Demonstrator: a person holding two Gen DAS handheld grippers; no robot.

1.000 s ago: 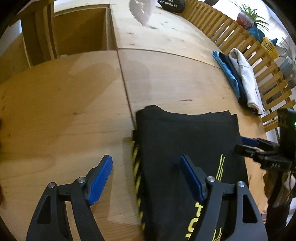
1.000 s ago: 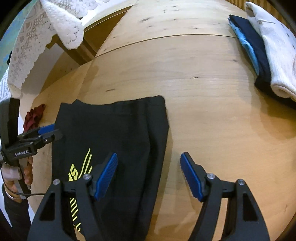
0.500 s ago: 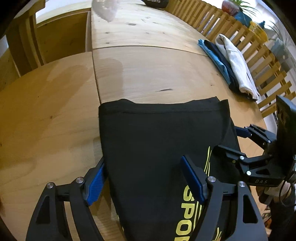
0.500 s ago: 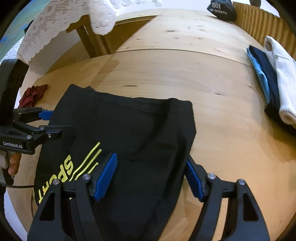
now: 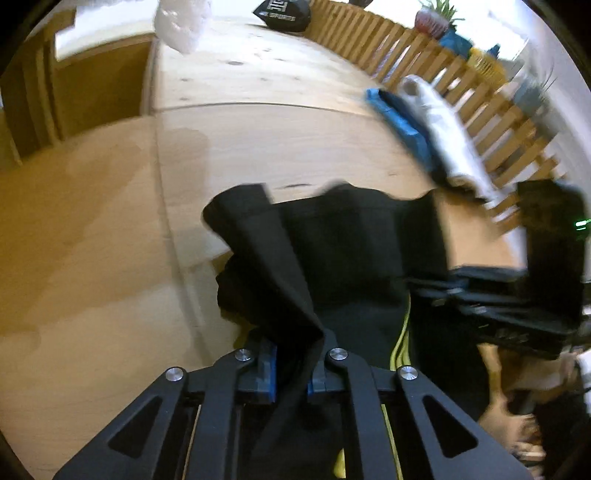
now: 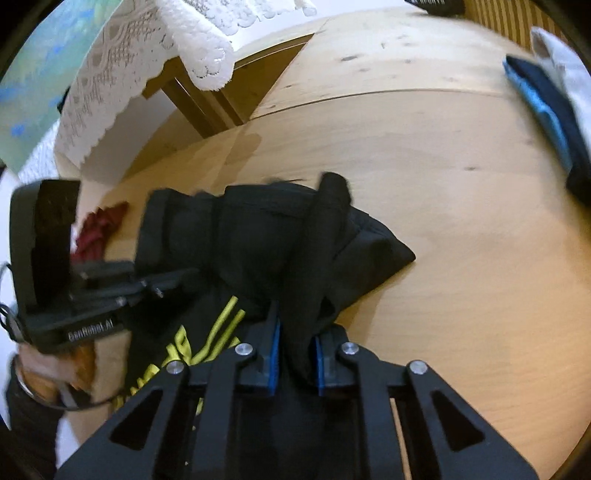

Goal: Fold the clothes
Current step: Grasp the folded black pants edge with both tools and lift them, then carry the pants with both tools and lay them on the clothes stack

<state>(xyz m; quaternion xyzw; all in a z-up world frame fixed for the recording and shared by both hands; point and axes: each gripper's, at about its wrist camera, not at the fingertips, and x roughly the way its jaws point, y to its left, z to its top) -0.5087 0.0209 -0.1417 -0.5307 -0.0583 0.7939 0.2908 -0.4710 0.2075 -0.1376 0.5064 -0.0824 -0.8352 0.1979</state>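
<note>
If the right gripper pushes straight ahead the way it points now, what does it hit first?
The black garment itself: the right gripper is shut on a fold of it, and the bunched cloth lies directly ahead. Beyond that looks like bare wooden table, though depth is unclear.

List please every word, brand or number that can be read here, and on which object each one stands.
"GenRobot.AI": white letters on the left gripper, slightly blurred.
"SPORTS": on the black bag at the table's far end; the logo above it is unreadable.
Yellow print on the black shirt: creased, unreadable.
</note>
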